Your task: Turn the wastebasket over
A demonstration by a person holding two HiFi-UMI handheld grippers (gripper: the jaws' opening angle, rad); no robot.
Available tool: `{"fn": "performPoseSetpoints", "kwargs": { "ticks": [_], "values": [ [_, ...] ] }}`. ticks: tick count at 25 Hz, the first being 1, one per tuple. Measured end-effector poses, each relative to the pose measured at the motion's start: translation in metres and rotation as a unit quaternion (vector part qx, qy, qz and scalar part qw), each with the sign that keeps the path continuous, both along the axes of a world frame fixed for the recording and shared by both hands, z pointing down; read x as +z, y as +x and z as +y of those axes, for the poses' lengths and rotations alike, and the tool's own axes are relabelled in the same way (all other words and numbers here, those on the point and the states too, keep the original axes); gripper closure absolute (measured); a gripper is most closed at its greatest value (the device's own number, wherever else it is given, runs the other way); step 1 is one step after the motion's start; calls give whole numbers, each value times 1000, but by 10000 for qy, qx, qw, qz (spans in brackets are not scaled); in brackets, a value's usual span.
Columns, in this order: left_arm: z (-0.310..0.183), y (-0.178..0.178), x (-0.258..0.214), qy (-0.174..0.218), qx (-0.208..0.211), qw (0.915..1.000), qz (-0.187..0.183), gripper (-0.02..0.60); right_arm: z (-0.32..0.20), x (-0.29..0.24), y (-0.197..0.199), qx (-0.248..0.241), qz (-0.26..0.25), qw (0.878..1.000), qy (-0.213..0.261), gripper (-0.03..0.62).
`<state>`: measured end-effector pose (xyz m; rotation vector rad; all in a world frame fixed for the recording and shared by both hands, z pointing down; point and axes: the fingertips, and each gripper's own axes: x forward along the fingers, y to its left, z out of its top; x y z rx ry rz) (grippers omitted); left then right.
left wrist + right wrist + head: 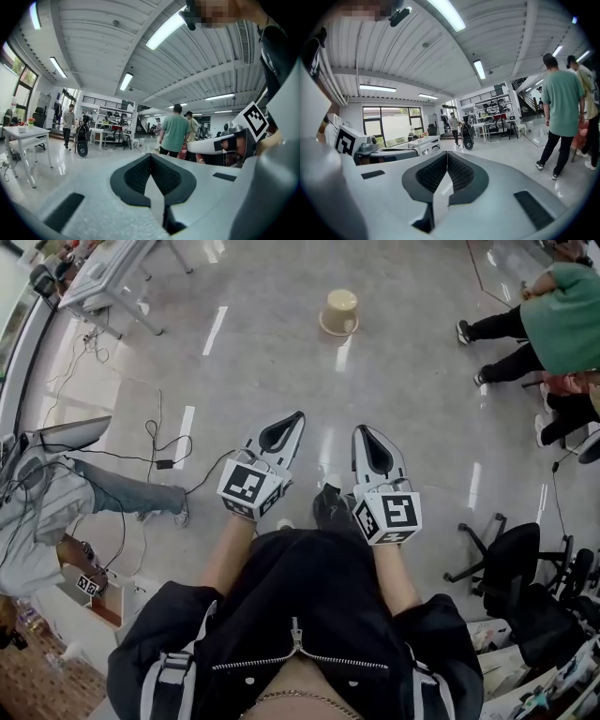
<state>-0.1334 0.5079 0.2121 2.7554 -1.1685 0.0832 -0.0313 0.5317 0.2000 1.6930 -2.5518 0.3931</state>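
A beige wastebasket [339, 312] stands alone on the shiny floor, far ahead in the head view; its wider end seems to rest on the floor. My left gripper [296, 418] and right gripper [361, 432] are held side by side at waist height, pointing toward it and well short of it. Both are shut with nothing between the jaws. In the left gripper view the left gripper [150, 155] shows its dark pads pressed together, and the right gripper [447, 153] looks the same in the right gripper view. Neither gripper view shows the wastebasket.
People in dark trousers stand at the right [553, 315], one in a green shirt [174, 131]. Someone sits at the left [56, 493] beside floor cables [159, 456]. A black office chair [525, 577] is at the right, a table [103, 277] at the far left.
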Motion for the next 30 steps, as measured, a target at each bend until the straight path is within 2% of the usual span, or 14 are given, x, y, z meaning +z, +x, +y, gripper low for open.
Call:
{"fn": "performPoseSetpoints", "kwargs": {
  "ticks": [4, 8, 13, 16, 19, 24, 30],
  "values": [
    [-25, 22, -7, 8, -48, 10000, 59, 577, -26, -10, 21, -52, 58, 9999, 97, 583],
    [-46, 41, -13, 124, -64, 9999, -87, 578, -50, -14, 35, -120, 111, 9997, 169, 583],
    [-72, 68, -16, 172, -48, 9998, -80, 578, -75, -18, 57, -166, 94, 9996, 196, 583],
    [-81, 91, -15, 223, 35, 9995, -232, 578, -83, -17, 75, -192, 65, 9996, 200, 583],
    [-87, 110, -11, 154, 97, 9996, -237, 577, -90, -12, 93, -166, 58, 9997, 164, 583],
    [-99, 120, -9, 13, 15, 9995, -306, 577, -101, -11, 110, -155, -85, 9998, 100, 583],
    [-109, 120, -9, 10, 6, 9991, -417, 577, -107, -9, 110, -189, -158, 9996, 110, 583]
  ]
}}
